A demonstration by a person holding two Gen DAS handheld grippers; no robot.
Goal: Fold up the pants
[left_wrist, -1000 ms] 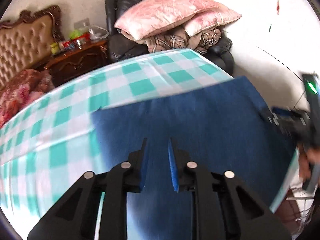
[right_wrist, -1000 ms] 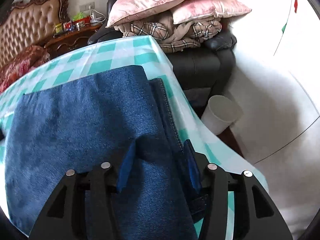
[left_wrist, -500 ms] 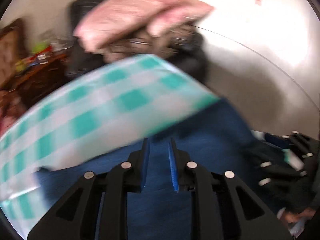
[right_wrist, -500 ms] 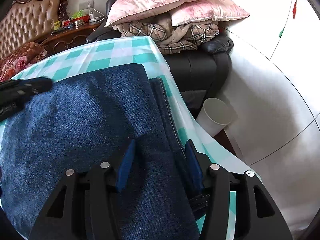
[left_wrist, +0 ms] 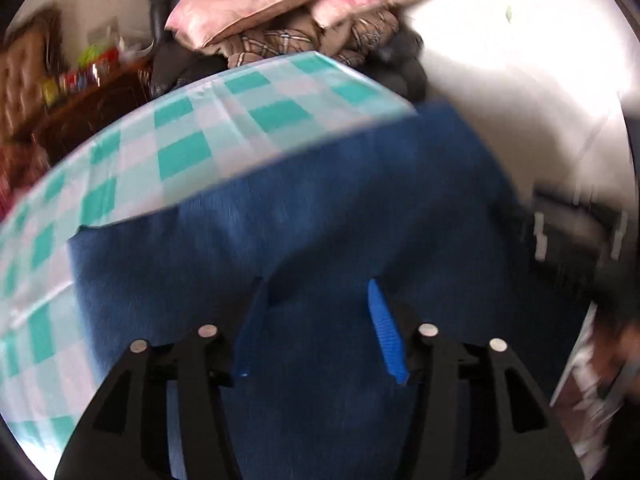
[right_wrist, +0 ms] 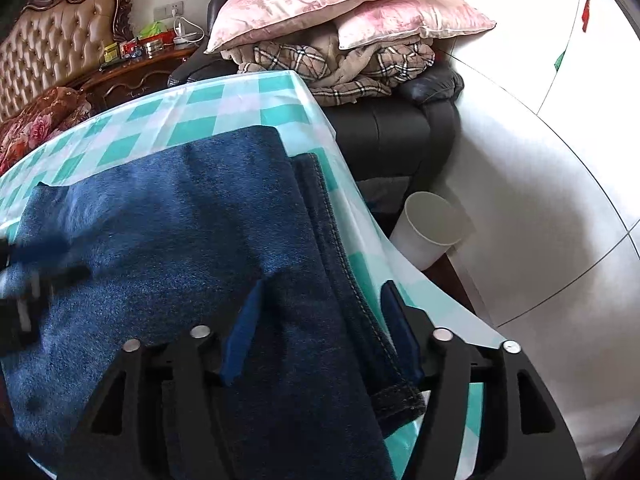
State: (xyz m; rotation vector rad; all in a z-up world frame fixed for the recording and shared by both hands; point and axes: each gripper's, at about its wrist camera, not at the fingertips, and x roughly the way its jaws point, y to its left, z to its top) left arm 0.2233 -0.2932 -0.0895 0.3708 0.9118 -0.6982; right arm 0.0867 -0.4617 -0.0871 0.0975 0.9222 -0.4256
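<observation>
The blue denim pants [right_wrist: 168,216] lie folded flat on the teal-and-white checked tablecloth [right_wrist: 224,108], with a stitched edge along their right side. In the left wrist view the pants [left_wrist: 320,208] fill the lower middle. My left gripper [left_wrist: 318,292] is open, its blue-padded fingers spread just above the denim with nothing between them. My right gripper [right_wrist: 320,292] is open over the right edge of the pants, its fingers on either side of the stitched edge. The left gripper shows as a dark blur at the left edge of the right wrist view [right_wrist: 36,280].
A black armchair [right_wrist: 384,128] piled with pink pillows [right_wrist: 340,4] and plaid blankets stands behind the table. A white paper cup [right_wrist: 430,228] sits on the floor right of the table edge. A wooden side table [right_wrist: 132,68] and tufted headboard stand at the back left.
My left gripper has opened from a narrow gap to a wide one and swung across the pants. My right gripper has stayed open and shifted slightly over the pants' right edge.
</observation>
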